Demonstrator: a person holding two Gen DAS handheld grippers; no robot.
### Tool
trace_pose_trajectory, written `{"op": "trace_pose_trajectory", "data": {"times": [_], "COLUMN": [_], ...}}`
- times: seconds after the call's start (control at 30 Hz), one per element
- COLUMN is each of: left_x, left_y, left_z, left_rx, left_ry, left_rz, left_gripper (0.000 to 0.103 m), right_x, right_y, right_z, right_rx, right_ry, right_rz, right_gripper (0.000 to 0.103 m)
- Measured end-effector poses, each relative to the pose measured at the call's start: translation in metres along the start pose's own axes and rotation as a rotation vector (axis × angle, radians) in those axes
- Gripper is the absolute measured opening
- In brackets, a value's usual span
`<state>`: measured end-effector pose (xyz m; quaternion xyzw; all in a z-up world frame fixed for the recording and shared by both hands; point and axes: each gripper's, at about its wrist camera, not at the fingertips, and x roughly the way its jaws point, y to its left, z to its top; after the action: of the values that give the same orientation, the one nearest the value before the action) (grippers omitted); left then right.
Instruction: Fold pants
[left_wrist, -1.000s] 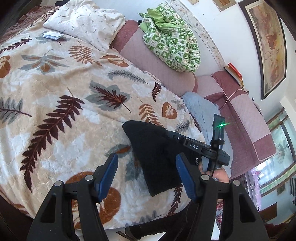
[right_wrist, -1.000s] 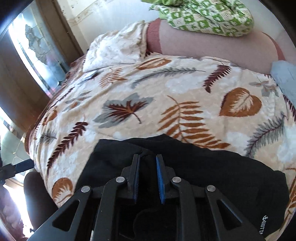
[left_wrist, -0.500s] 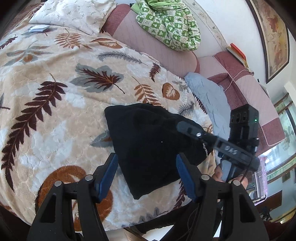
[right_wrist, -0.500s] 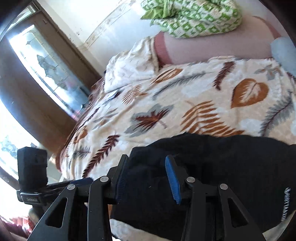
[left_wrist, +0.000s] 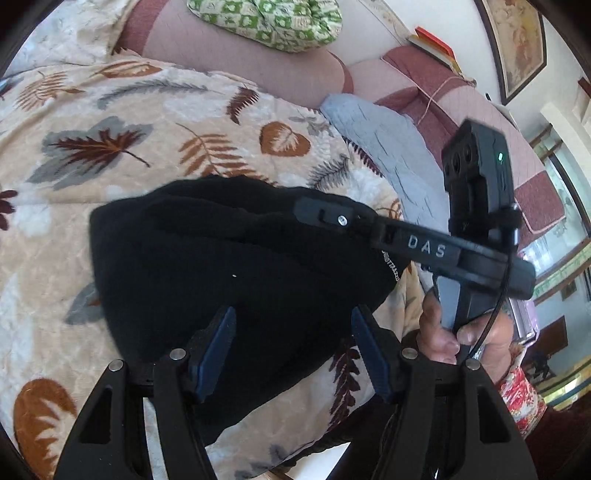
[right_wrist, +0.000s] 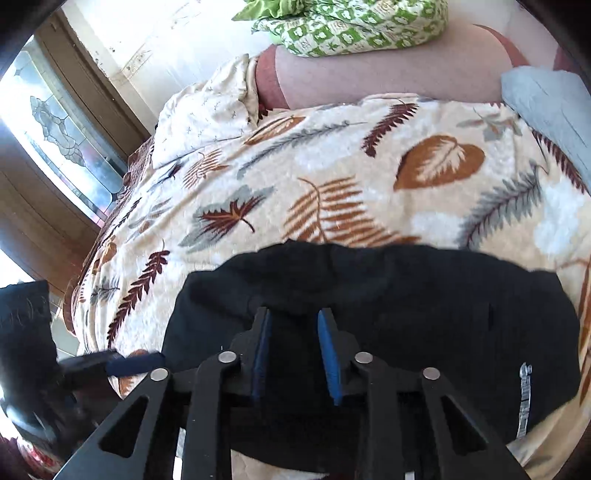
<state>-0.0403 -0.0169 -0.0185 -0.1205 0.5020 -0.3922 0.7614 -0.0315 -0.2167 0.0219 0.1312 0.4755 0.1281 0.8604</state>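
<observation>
Left claw (left_wrist: 291, 347): your jaws stand wide and empty, poised over the near edge of the folded black pants (left_wrist: 221, 266).
Pants: they lie on the leaf-print blanket (left_wrist: 110, 147), long axis across the bed's near edge.
Right claw (right_wrist: 293, 350): its jaws have just been closing; fabric lies under them, but you cannot tell whether it is pinched.
Views: only the left view shows the right claw from the side; only the right shows its pads.

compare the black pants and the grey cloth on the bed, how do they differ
The black pants lie folded near the bed's front edge, under both hand-held grippers; the grey cloth lies further back against the pink headboard, untouched. The pants are dark and bulky; the cloth is pale and looks flatter. Both rest on the leaf-print blanket.
</observation>
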Motion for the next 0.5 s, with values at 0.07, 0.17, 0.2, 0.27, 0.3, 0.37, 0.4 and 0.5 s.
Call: {"op": "trace_pose_trajectory", "data": {"times": [0.07, 0.17, 0.2, 0.27, 0.3, 0.37, 0.4, 0.5], "left_x": [0.017, 0.029, 0.03, 0.029, 0.029, 0.029, 0.028, 0.029], "left_y": [0.002, 0.004, 0.004, 0.005, 0.006, 0.009, 0.011, 0.011], "left_z": [-0.004, -0.014, -0.016, -0.016, -0.016, -0.016, -0.016, -0.018], "left_rx": [-0.008, 0.003, 0.012, 0.019, 0.016, 0.005, 0.0, 0.001], "left_ry": [0.039, 0.054, 0.05, 0.046, 0.045, 0.042, 0.039, 0.031], "left_rz": [0.009, 0.039, 0.04, 0.036, 0.031, 0.019, 0.011, 0.004], "left_gripper": [0.063, 0.063, 0.063, 0.063, 0.063, 0.063, 0.063, 0.063], "right_x": [0.009, 0.021, 0.027, 0.039, 0.043, 0.045, 0.045, 0.04], "right_y": [0.008, 0.022, 0.027, 0.035, 0.035, 0.032, 0.03, 0.017], "right_z": [0.005, 0.002, -0.001, -0.004, -0.003, 0.002, 0.007, 0.028], "right_rx": [-0.028, -0.108, -0.15, -0.22, -0.232, -0.229, -0.214, -0.124], "right_ry": [0.02, 0.059, 0.07, 0.09, 0.095, 0.088, 0.079, 0.044], "right_rz": [0.029, 0.004, -0.042, -0.132, -0.145, -0.157, -0.157, -0.122], "right_gripper": [0.028, 0.028, 0.028, 0.025, 0.018, 0.012, 0.01, 0.009]}}
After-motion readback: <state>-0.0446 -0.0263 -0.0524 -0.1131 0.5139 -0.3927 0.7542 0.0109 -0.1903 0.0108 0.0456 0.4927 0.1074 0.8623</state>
